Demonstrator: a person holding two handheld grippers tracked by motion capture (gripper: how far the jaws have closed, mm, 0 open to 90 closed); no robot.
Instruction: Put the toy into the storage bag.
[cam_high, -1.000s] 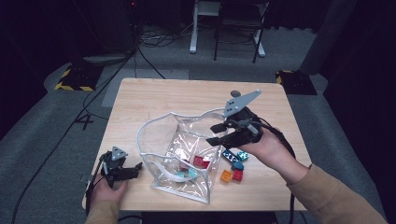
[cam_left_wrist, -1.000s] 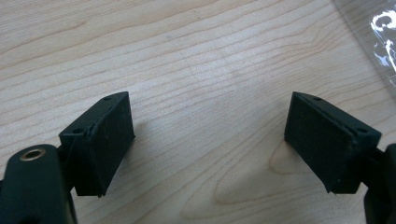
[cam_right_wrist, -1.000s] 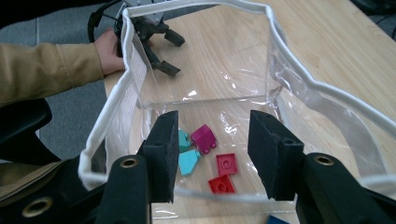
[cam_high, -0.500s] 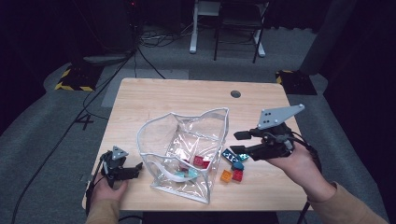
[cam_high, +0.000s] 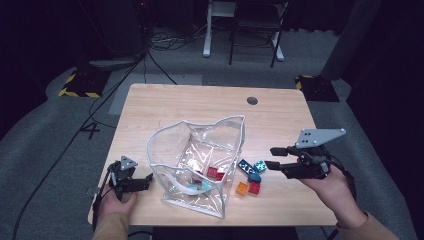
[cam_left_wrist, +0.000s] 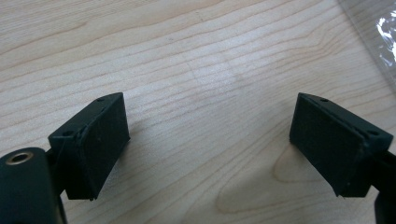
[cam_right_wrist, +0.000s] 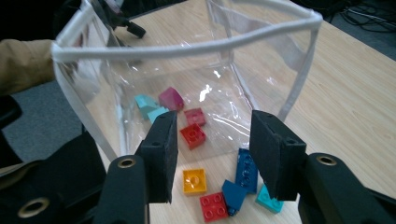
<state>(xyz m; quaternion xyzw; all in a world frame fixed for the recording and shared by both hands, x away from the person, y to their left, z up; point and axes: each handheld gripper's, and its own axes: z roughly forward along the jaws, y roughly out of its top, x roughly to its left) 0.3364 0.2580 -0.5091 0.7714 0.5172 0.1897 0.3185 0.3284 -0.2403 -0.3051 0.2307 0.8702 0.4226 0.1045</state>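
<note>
A clear plastic bag (cam_high: 200, 145) with a white rim stands open mid-table, holding a red brick (cam_high: 216, 173) and a teal brick (cam_high: 205, 186). Several loose bricks lie just right of it, among them a blue one (cam_high: 246, 166), an orange one (cam_high: 242, 188) and a red one (cam_high: 254, 187). My right gripper (cam_high: 272, 157) hovers right of these bricks, open and pointing at them and the bag (cam_right_wrist: 187, 46), its jaws empty (cam_right_wrist: 212, 135). My left gripper (cam_high: 146, 179) rests left of the bag. Its jaws have just been opening and stand wide over bare wood (cam_left_wrist: 210, 140).
The wooden table (cam_high: 190, 107) has free room behind the bag and a cable hole (cam_high: 252, 100) at the back right. Cables, a chair base and hazard-striped blocks lie on the dark floor beyond.
My right gripper has moved from above the bag's right edge to the right and down, ending beside the loose bricks. The left gripper has stayed in place.
</note>
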